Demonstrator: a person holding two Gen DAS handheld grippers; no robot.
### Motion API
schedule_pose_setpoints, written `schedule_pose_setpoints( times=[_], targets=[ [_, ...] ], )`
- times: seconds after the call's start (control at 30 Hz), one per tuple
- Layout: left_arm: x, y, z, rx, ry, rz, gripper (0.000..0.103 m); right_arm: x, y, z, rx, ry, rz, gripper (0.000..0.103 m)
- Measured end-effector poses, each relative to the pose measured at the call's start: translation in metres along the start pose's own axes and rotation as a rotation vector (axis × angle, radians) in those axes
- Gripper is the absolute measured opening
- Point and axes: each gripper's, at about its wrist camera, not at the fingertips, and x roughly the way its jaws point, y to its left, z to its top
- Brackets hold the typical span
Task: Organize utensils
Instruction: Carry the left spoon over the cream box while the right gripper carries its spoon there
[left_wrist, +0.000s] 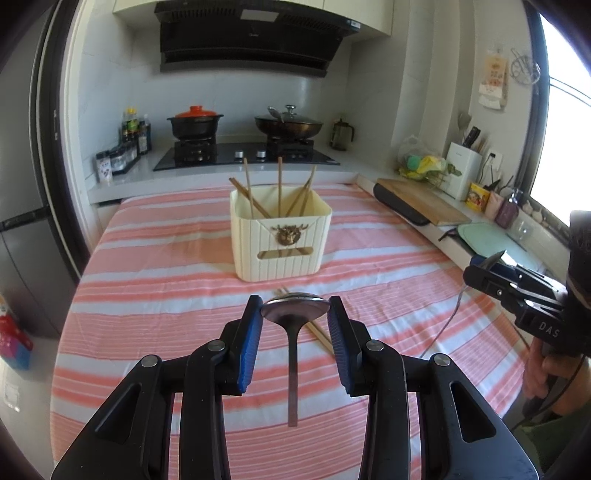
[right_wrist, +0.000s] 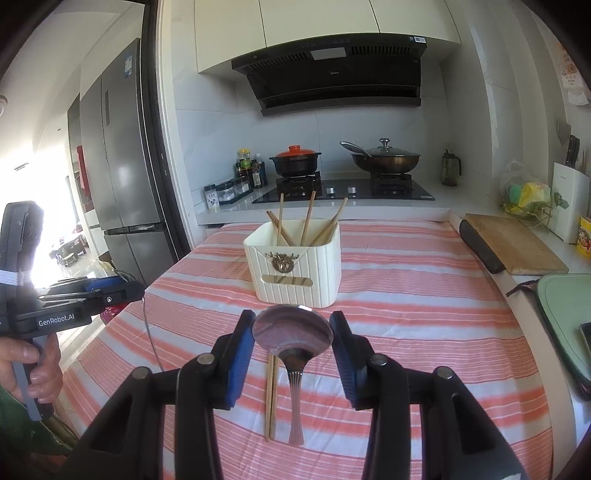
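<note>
Two grippers, each clamping a spoon, before the cream utensil box

Left gripper (left_wrist: 295, 306) pinches a plain spoon (left_wrist: 294, 314) by its bowl, handle hanging; right gripper (right_wrist: 292, 326) grips a ridged-handled spoon (right_wrist: 293, 330) likewise. Both are raised just in front of the utensil box (left_wrist: 282, 236), which holds chopsticks (left_wrist: 279, 184); a loose pair (right_wrist: 271, 395) lies on the striped cloth (left_wrist: 147, 295) before it.

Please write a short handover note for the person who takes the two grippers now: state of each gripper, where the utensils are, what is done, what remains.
Left gripper: shut on a spoon by its bowl, handle hanging down.
Right gripper: shut on a second spoon, same way.
Holder: cream box mid-table, chopsticks already standing inside.
Left to do: put both spoons in the holder, then the chopstick pair lying on the striped cloth.
</note>
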Motion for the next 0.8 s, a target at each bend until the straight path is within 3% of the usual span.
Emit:
schedule_pose_setpoints(
  times=[0.47,0.8],
  targets=[
    [-0.003,0.010,0.036,-0.026,-0.029,-0.017,0.036,0.008,0.007,0.049,-0.031,-0.018,0.031,0.042],
    [0.007,0.031,0.084,-0.072,-0.064,-0.031,0.036,0.041,0.006,0.103,-0.045,-0.015,0.051,0.042]
  ],
)
